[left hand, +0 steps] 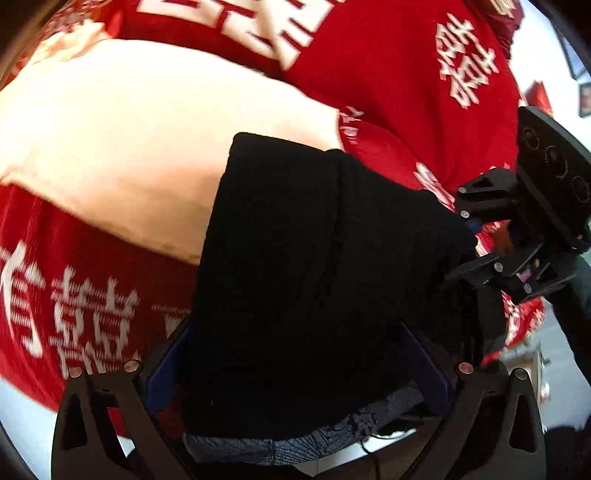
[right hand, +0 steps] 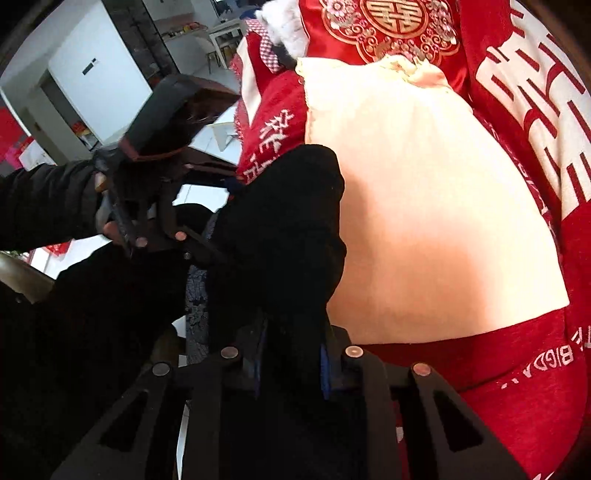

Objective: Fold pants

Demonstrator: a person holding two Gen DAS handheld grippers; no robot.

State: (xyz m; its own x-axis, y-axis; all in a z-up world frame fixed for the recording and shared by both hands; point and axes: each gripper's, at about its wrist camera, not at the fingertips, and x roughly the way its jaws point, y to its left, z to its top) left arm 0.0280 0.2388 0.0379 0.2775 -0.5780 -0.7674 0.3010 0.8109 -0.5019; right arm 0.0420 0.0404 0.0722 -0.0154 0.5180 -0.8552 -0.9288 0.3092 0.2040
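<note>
The black pants [left hand: 314,277] hang bunched between both grippers above a red bed cover. My left gripper [left hand: 299,369] is shut on the pants; the cloth fills the gap between its blue pads and hides the fingertips. My right gripper [right hand: 291,354] is shut on the pants [right hand: 280,229] too, with the fabric rising out of its jaws. The right gripper also shows in the left wrist view [left hand: 476,240] at the cloth's right edge. The left gripper shows in the right wrist view [right hand: 199,247], held by a dark-sleeved hand.
A red blanket with white characters [left hand: 388,74] covers the bed. A cream pillow [left hand: 147,147] lies on it, seen also in the right wrist view [right hand: 424,221]. A red embroidered cushion [right hand: 388,29] is behind. A white door and room furniture [right hand: 99,74] stand at the left.
</note>
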